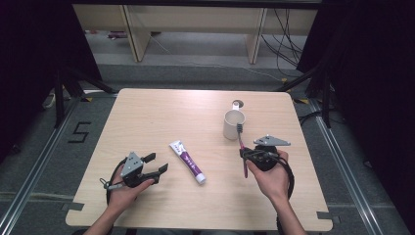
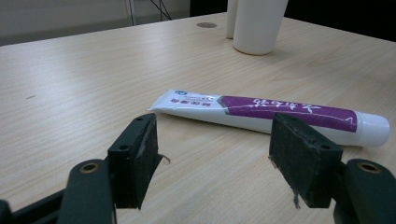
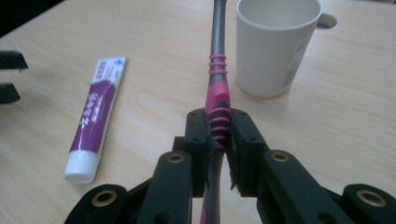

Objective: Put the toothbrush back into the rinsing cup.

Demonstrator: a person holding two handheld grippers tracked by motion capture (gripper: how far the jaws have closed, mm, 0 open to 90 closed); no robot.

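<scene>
Purple-white toothpaste tube (image 1: pixel 187 161): flat on my counter (image 1: pixel 147 112), cap toward me, just ahead of my left tool (image 1: pixel 155 164), jaws wide.
Pink toothbrush (image 1: pixel 241 147): clamped in my right tool (image 1: pixel 243 155), pointing at white cup (image 1: pixel 233 124).

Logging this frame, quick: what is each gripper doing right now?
Left gripper: open, empty, jaws facing the toothpaste tube.
Right gripper: closed on the pink toothbrush handle, near the white cup.

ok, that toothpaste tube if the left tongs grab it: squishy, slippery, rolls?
The toothpaste tube looks full toward its cap and flat at the crimped end, so it will probably dent under pressure. Its glossy skin may slip. Lying flat, it seems unlikely to roll far.
</scene>
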